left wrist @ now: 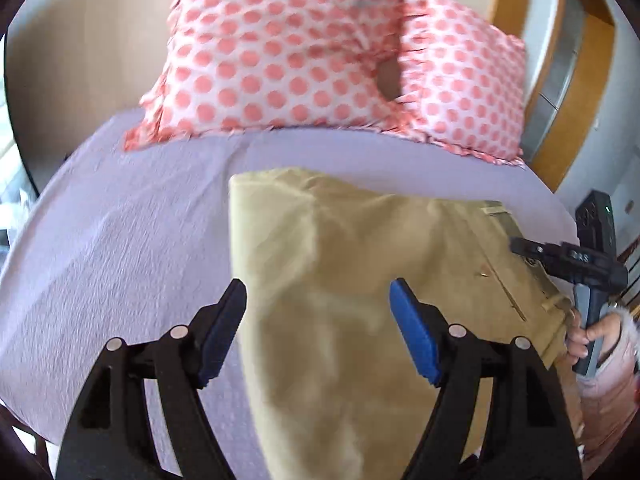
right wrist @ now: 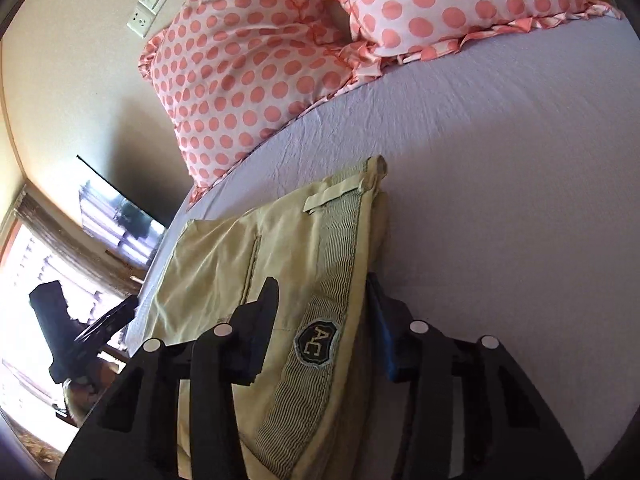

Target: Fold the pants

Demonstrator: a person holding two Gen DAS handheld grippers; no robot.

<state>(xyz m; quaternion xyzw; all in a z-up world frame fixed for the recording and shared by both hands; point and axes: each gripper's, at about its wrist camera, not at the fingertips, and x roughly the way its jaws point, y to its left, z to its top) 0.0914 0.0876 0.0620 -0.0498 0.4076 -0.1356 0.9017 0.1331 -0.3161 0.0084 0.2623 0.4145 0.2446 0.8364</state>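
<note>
A pair of khaki cotton pants [left wrist: 344, 280], already folded over on itself, is laid on a lilac textured bedsheet [left wrist: 120, 232], near the close edge of the bed. The left gripper [left wrist: 318, 300], black with blue pads, is held above the near part of the pants with its jaws spread wide and nothing between them; the fabric edge passes beneath the gap. The right gripper [right wrist: 320, 304] is seen at the ribbed waistband [right wrist: 340, 240] on the right side of the pants, its jaws standing apart on either side of the band, beside an oval patch [right wrist: 316, 344] lettered "AC"; no pressure on the cloth can be made out, so the band is straddled rather than clamped. Two white pillows with pink polka dots [left wrist: 280, 52] are propped at the far end of the bed against a beige wall [right wrist: 80, 92], where a white socket plate [right wrist: 150, 4] is mounted.
</note>
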